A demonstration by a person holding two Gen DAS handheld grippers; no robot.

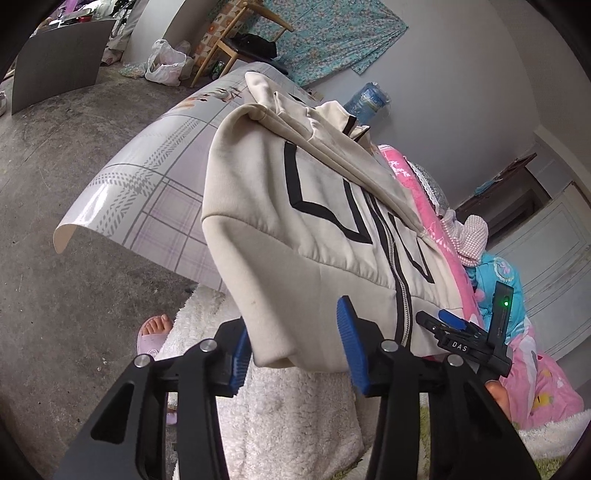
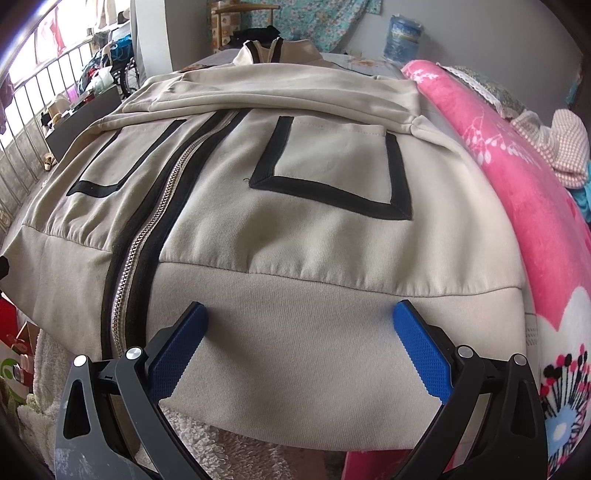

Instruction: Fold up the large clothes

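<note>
One cream jacket (image 2: 295,229) lies lengthwise, collar far, hem nearest both claws

A glossy checked sheet (image 1: 147,192) curls above a grey concrete floor (image 1: 74,155), where a white plastic bag (image 1: 164,64) sits beside a wooden chair (image 1: 240,40). A pink floral blanket (image 2: 517,173) lies near a blue water bottle (image 2: 402,35); floral cloth (image 1: 332,37) covers the wall.

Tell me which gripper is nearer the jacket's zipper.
Left. The left gripper straddles the hem corner with the zipper just beside its finger; the right gripper sits at the hem, farther off.
</note>
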